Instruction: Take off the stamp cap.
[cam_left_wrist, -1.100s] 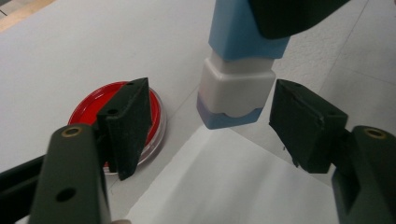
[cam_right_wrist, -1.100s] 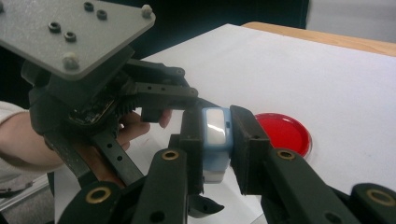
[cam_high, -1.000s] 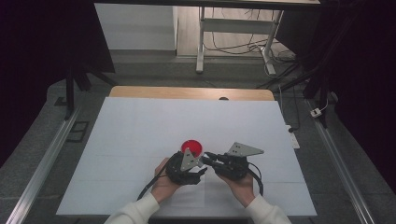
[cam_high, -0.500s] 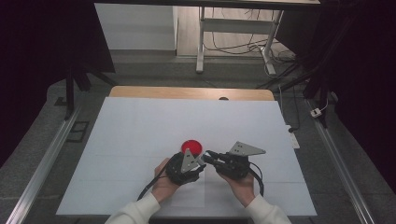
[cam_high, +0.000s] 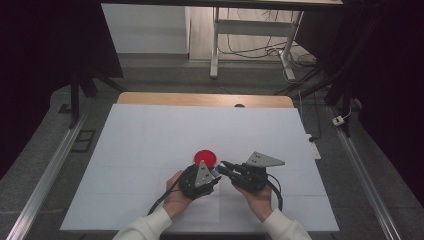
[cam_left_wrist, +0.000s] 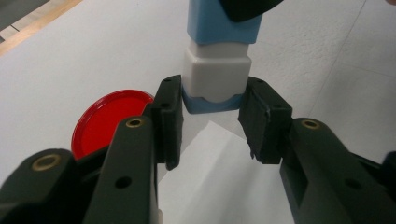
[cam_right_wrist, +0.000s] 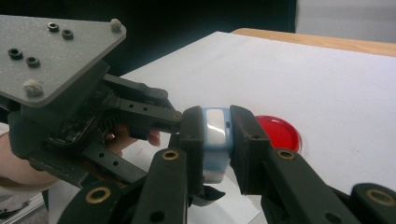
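**Blue-and-white block held between two grippers above white table**

Blue-and-white block (cam_right_wrist: 215, 140) sits clamped in the right gripper (cam_right_wrist: 215, 144), raised just above the white table (cam_high: 150, 140). The left gripper (cam_left_wrist: 212, 119) has just been closing its jaws around the block's white end; whether both pads press on it cannot be told. A red disc (cam_high: 204, 156) lies on the table just beside both grippers.

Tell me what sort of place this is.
Probably a lab recording bench: a white-covered table ringed by dark curtains, loose cables on the floor, and metal rails alongside.
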